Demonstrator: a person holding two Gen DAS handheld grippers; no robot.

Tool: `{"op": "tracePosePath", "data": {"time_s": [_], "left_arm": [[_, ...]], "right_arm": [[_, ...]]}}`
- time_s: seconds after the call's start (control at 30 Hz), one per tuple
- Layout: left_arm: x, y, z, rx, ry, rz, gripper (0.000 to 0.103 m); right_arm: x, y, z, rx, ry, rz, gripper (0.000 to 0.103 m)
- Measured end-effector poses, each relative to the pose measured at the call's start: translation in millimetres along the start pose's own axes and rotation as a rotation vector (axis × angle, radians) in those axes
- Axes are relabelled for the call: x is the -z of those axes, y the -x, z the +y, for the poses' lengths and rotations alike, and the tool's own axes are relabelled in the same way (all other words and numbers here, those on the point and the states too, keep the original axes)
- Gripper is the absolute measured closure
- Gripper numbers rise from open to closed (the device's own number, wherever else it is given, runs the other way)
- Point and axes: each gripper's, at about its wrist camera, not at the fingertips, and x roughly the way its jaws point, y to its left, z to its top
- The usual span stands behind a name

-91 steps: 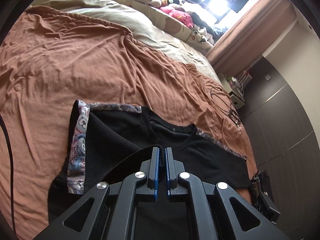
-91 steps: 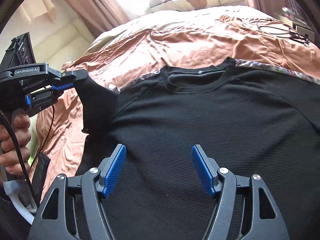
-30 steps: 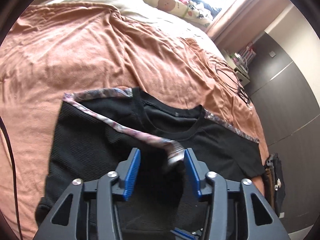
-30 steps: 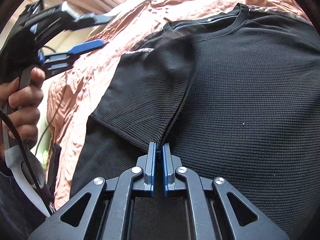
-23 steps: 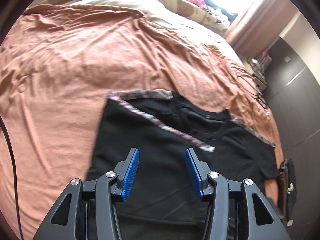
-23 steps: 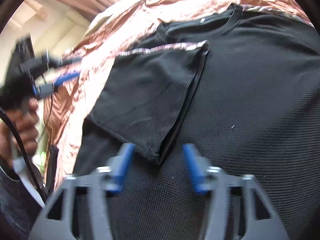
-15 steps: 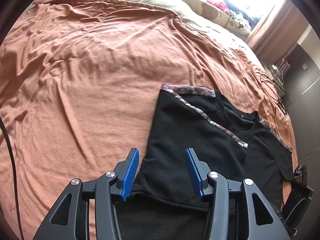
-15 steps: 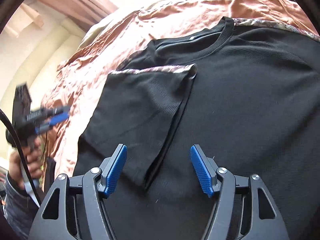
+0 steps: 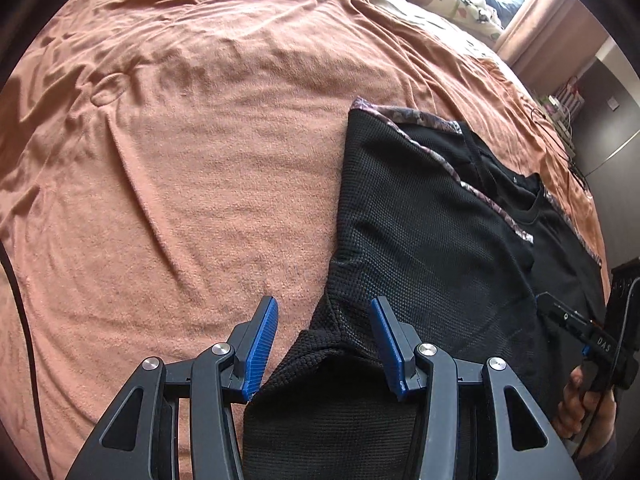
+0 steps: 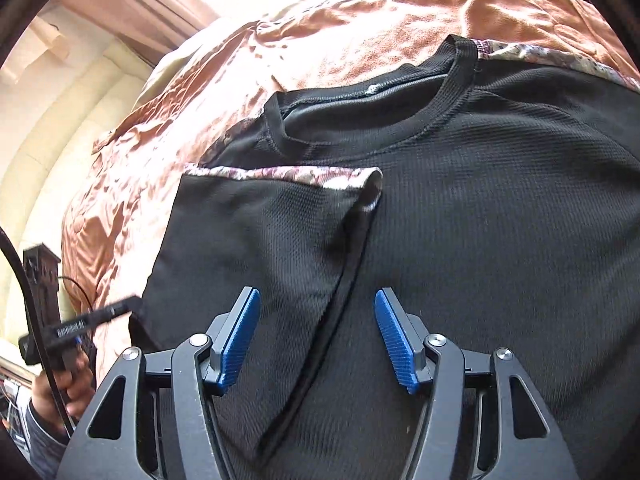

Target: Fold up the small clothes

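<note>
The left gripper (image 9: 322, 336) points steeply downward, its blue fingers (image 9: 260, 344) spread apart with nothing pressed between them. The right gripper (image 10: 316, 340) tilts down less steeply, its fingers (image 10: 394, 340) apart and closing, gripping nothing. A hand (image 10: 66, 384) holds the left gripper's handle; another hand (image 9: 580, 404) holds the right one's.

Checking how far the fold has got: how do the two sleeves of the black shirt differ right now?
The left sleeve of the black waffle-knit shirt is folded inward and lies flat across the chest. The right sleeve lies spread out toward the orange-brown bedspread, not yet folded. Both carry the same patterned floral trim strip.
</note>
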Motion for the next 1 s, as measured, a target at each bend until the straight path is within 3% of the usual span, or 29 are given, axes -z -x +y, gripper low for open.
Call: {"op": "tracePosePath", "data": {"time_s": [0.17,0.23,0.3,0.4,0.5,0.57,0.77,0.87,0.9,0.93,1.0], "left_arm": [[8,-11,-4,0.016,-0.035,0.026,0.055],[11,-17,-4,0.012,-0.050,0.046,0.082],[10,-19,0,-0.004,-0.051,0.042,0.090],[7,-15,12,-0.001,-0.017,0.020,0.092],[5,-15,21,0.022,0.006,0.026,0.092],[5,-16,23,0.006,0.004,0.022,0.092],[5,-16,33,0.013,0.061,0.047,0.092],[4,-16,33,0.007,0.080,0.061,0.089],[4,-14,33,-0.004,0.082,0.061,0.085],[3,-12,31,-0.019,0.076,0.057,0.081],[4,-4,29,-0.053,0.061,0.045,0.069]], "right_arm": [[-10,-8,-3,0.001,-0.019,-0.013,0.045],[-14,-12,-2,0.008,-0.013,-0.019,0.048],[-17,-16,-1,0.024,-0.009,-0.019,0.055],[-23,-22,2,0.029,-0.017,-0.020,0.061],[-29,-32,7,0.029,-0.009,0.003,0.090],[-31,-36,11,0.041,0.008,0.002,0.098],[-36,-37,14,0.100,0.019,-0.001,0.099],[-37,-28,14,0.121,0.025,0.008,0.091],[-37,-21,14,0.131,0.038,-0.006,0.075],[-35,-11,13,0.122,0.047,-0.029,0.049],[-31,8,10,0.114,0.049,-0.072,0.033]]}}
